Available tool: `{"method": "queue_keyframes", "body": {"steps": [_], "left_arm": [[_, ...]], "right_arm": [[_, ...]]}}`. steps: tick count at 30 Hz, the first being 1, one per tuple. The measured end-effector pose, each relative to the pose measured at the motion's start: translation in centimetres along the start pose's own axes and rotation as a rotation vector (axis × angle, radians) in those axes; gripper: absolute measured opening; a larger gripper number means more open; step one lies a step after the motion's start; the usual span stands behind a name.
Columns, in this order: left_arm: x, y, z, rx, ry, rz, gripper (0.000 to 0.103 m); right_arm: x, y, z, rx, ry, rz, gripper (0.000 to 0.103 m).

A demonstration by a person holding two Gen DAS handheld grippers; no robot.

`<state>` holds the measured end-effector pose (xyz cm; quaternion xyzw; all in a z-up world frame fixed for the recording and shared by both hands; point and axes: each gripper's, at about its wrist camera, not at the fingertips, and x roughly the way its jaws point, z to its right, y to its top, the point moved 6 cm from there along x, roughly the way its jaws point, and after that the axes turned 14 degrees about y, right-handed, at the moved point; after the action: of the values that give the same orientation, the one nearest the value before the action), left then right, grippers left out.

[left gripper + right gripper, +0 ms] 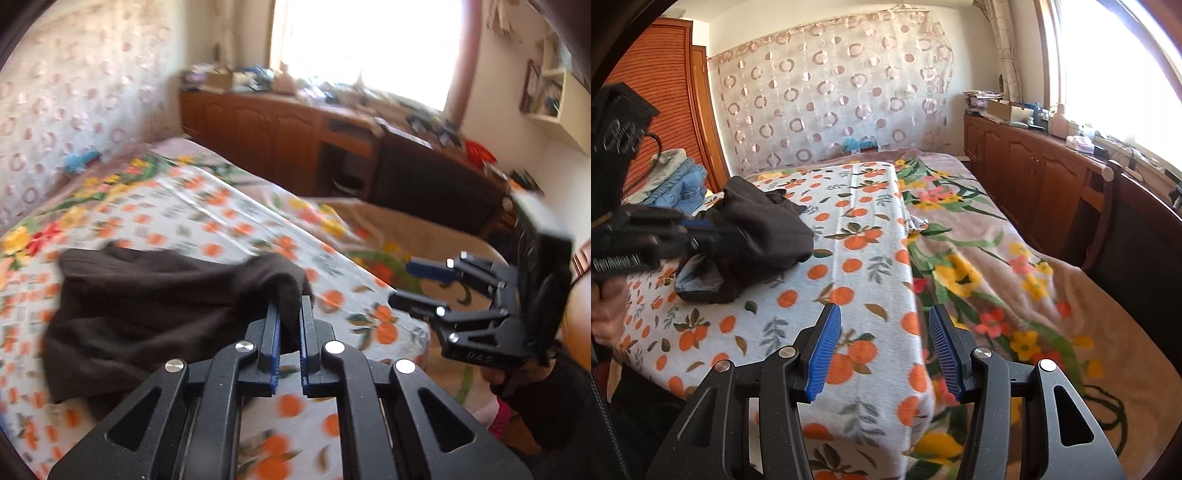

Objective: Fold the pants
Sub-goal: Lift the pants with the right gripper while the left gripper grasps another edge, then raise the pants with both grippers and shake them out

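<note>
Gripping a fold of the pants (155, 306), the left gripper (290, 314) has its jaws nearly closed on the dark cloth. One pair of pants lies bunched on the orange-print sheet (857, 236), toward that sheet's left side in the right wrist view, with bare sheet ahead of it and to its right. The sheet's right edge drops onto a floral blanket (997, 266), which runs to the bed's far side beside one long wooden cabinet (1034, 166). The right gripper (884, 347) hangs over the sheet's near right edge, its jaws half open and holding nothing, well apart from the pants. Two grippers show. One stack of folded clothes (683, 177) sits behind the pants.
</note>
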<state>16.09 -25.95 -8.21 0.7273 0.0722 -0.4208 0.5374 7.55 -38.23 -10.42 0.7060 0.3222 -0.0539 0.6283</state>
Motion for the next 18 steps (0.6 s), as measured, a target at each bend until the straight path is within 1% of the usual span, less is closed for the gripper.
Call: {"method": "queue_keyframes", "body": {"steps": [5,8,10,12,18], "left_arm": [[-5.0,0.5,-7.5,-0.099,0.108,0.087,0.008],[-6.7,0.4,-11.3,-0.144,0.178,0.111,0.008],[-7.7,0.0,-13.4,-0.170,0.210,0.120,0.008],[-8.3,-0.5,-14.9,-0.186,0.243,0.127,0.008],[-9.1,-1.3,-17.9,-0.229,0.293,0.141,0.008]], "right_arm": [[2.2,1.3,-2.5,-0.037,0.058,-0.003,0.052],[3.8,2.1,-4.6,-0.067,0.104,-0.011,0.052],[5.1,2.5,-6.0,-0.093,0.135,-0.023,0.052],[6.3,2.8,-7.4,-0.113,0.171,-0.035,0.052],[9.1,3.0,-10.3,-0.128,0.278,-0.067,0.052]]}}
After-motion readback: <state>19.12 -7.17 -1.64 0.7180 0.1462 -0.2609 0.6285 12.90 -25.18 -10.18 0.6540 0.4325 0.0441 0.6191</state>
